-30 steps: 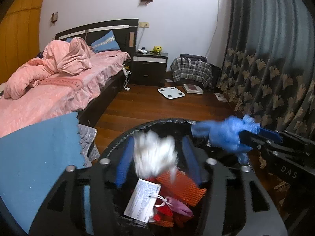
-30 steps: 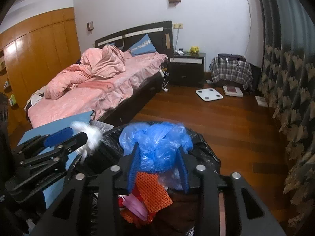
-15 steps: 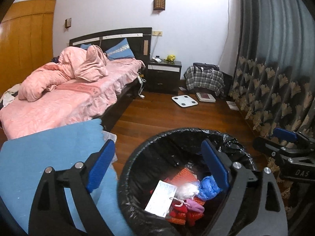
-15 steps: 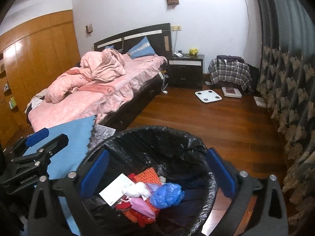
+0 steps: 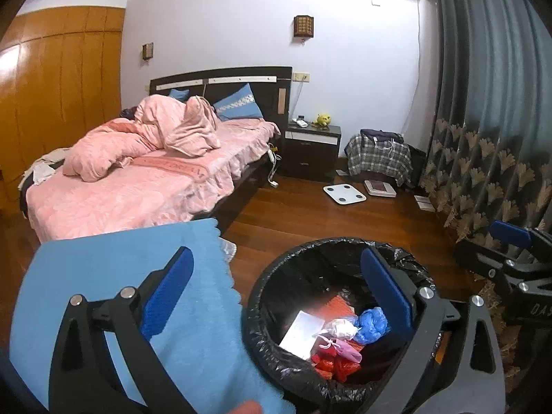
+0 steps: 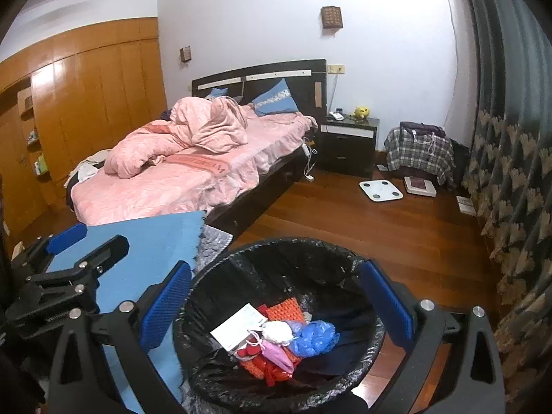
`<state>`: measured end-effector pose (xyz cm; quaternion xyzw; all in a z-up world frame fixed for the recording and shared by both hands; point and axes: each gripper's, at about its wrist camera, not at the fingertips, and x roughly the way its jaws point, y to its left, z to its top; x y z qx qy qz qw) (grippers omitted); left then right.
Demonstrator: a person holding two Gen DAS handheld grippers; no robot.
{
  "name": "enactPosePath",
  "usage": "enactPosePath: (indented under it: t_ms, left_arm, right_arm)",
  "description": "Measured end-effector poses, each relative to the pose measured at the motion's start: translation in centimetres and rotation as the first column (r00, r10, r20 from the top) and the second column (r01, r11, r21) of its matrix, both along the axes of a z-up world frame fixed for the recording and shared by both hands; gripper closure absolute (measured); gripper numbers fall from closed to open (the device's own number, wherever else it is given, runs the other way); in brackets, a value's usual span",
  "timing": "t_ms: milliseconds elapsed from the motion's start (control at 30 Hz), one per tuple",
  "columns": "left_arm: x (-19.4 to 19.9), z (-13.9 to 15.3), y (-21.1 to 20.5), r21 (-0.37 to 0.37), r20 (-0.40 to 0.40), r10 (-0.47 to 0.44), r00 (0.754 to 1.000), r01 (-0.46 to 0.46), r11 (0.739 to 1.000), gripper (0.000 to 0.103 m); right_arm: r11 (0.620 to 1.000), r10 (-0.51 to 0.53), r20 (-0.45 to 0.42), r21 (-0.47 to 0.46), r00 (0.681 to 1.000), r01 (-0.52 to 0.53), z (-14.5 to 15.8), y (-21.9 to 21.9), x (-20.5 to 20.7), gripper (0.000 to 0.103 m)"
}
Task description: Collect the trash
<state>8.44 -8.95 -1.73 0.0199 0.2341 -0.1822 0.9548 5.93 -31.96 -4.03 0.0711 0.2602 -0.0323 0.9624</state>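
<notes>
A wooden floor is carrying the bedroom's furniture and loose items.

Near the front, a bin lined with a black bag is standing on the floor, with a blue mat lying just to its left and a grey quilted cloth showing at the mat's edge. A bed is standing at the left, and a dark nightstand is standing at the far wall. A white scale and a second flat scale are lying side by side on the floor at the far right.
</notes>
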Motion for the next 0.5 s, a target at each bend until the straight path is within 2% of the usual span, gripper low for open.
enactPosePath:
  t_ms: [500]
  left_arm:
    - [-4.9,3.3,3.0,0.019,0.068,0.081,0.994,-0.082,0.996,0.006]
  right_arm:
    - [0.999,0.044,0.046,-0.020,0.998,-0.043,2.7,3.0,-3.2,0.006]
